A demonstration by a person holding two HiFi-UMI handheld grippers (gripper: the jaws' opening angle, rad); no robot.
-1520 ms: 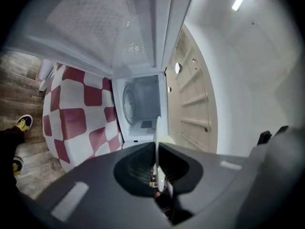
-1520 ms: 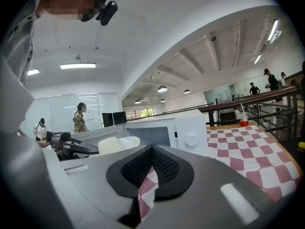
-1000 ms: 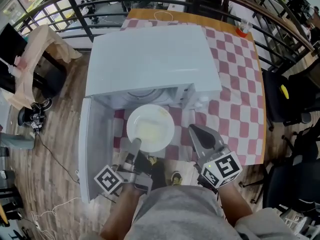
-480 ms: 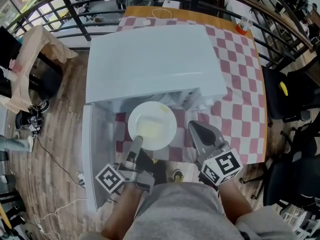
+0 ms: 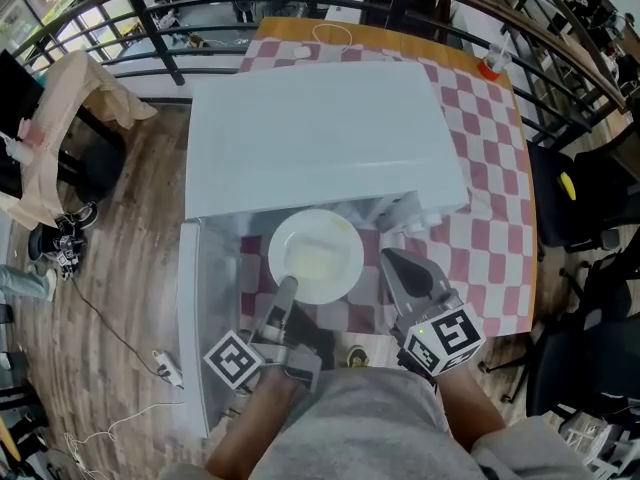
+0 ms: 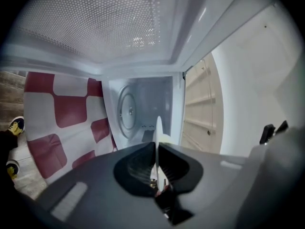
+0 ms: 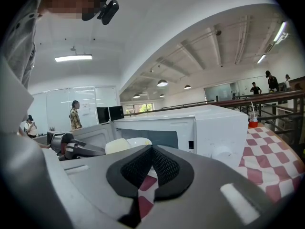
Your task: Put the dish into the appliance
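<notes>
A white microwave [image 5: 320, 133] stands on the red-and-white checked table [image 5: 480, 208], its door [image 5: 200, 348] swung open to the left. My left gripper [image 5: 288, 288] is shut on the near rim of a white dish [image 5: 316, 256], held level just in front of the open cavity. In the left gripper view the dish [image 6: 157, 128] shows edge-on between the pads of the left gripper [image 6: 157, 149], with the cavity and its turntable [image 6: 127, 111] straight ahead. My right gripper [image 5: 388, 260] hovers to the right of the dish, shut and holding nothing; in its own view the right gripper [image 7: 152, 149] looks at the microwave's front [image 7: 200, 128].
An orange cup [image 5: 488, 63] stands at the table's far right corner. A dark railing [image 5: 150, 18] runs behind the table. A black chair [image 5: 580, 198] is at the right, a cloth-draped stand [image 5: 70, 98] at the left. The microwave's control side [image 5: 400, 211] is right of the cavity.
The left gripper has carried the dish a little forward and right, so its far edge is nearer the microwave's opening. The right gripper has hardly moved.
</notes>
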